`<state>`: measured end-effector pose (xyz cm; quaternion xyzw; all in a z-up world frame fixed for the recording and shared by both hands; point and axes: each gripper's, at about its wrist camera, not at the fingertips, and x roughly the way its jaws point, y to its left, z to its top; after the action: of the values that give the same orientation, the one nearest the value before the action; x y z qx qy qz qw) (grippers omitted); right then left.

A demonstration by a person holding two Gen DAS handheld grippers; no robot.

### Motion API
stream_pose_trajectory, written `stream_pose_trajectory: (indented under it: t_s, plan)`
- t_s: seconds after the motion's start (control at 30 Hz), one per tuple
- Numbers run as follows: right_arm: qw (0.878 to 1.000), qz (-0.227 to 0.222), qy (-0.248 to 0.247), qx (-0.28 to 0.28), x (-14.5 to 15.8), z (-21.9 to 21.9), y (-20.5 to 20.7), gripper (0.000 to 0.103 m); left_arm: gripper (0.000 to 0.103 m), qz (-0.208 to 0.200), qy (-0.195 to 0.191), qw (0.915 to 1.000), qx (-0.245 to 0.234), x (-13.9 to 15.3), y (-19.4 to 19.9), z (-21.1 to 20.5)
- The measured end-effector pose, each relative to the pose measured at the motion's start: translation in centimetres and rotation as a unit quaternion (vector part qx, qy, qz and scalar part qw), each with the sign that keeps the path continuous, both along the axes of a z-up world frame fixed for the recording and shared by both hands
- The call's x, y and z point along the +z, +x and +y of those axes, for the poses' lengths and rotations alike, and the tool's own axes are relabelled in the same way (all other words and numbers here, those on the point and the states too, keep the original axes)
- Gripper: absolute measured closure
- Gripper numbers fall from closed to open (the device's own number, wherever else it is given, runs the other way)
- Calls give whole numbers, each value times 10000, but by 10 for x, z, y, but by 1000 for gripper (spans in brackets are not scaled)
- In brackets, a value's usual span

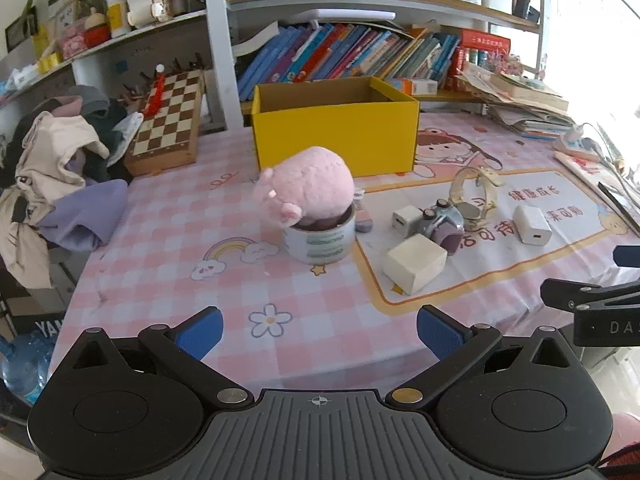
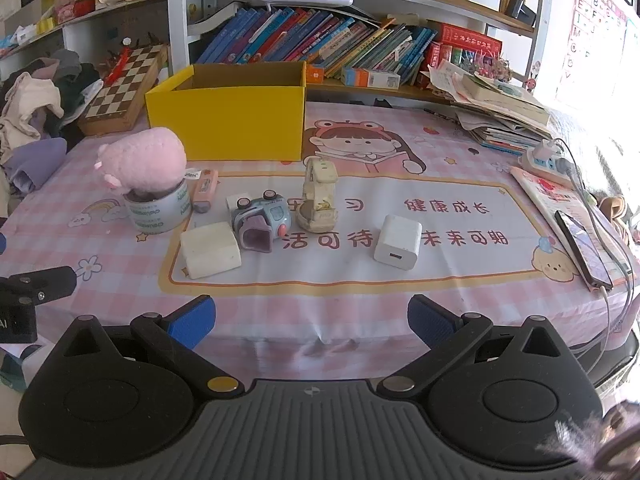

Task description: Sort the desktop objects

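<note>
A yellow open box (image 1: 334,130) (image 2: 228,120) stands at the back of the pink checked tablecloth. In front of it a pink plush pig (image 1: 306,184) (image 2: 144,160) rests on a roll of tape (image 1: 320,242) (image 2: 160,212). Right of these lie a cream block (image 1: 414,264) (image 2: 210,250), a small blue toy camera (image 1: 444,222) (image 2: 262,220), a cream wristwatch (image 1: 476,198) (image 2: 318,196) and white chargers (image 1: 532,224) (image 2: 398,242). My left gripper (image 1: 320,334) and right gripper (image 2: 312,322) hover open over the table's near edge, with nothing between their fingers.
A chessboard (image 1: 168,120) and a heap of clothes (image 1: 60,168) sit at the left. Books line the shelf behind the box, and a stack of papers (image 2: 500,112), a power strip (image 2: 546,158) and a phone (image 2: 584,248) lie at the right.
</note>
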<state>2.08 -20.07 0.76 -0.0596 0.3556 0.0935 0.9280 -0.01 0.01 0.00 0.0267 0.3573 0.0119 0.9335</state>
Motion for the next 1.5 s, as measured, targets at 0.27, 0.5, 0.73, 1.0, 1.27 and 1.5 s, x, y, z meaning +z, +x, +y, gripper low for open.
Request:
stream_pose_trajectory:
  t_s: [0.27,0.5,0.73,1.0,1.27,1.5]
  plan:
    - [10000,-8,-37,-15,0,0,1,0,0,60,38,10000,36,0,-1,0]
    - [10000,8,-21,-17,-2,1,-2,0,0,60,42,10000,35,-1,-3,-1]
    - [10000,30,1,-20,-4,1,-3,0,0,65,48,10000,40,-2,-5,-2]
    - [10000,40,29,-10,-4,-1,-3,0,0,97,67,9999,47,-3,-7,-3]
    - [10000,41,44,31,-4,-1,-2,0,0,119,92,9998,115,-3,-8,-3]
    - [10000,60,32,41,-4,1,-1,0,0,140,88,9998,134,-4,-7,-1]
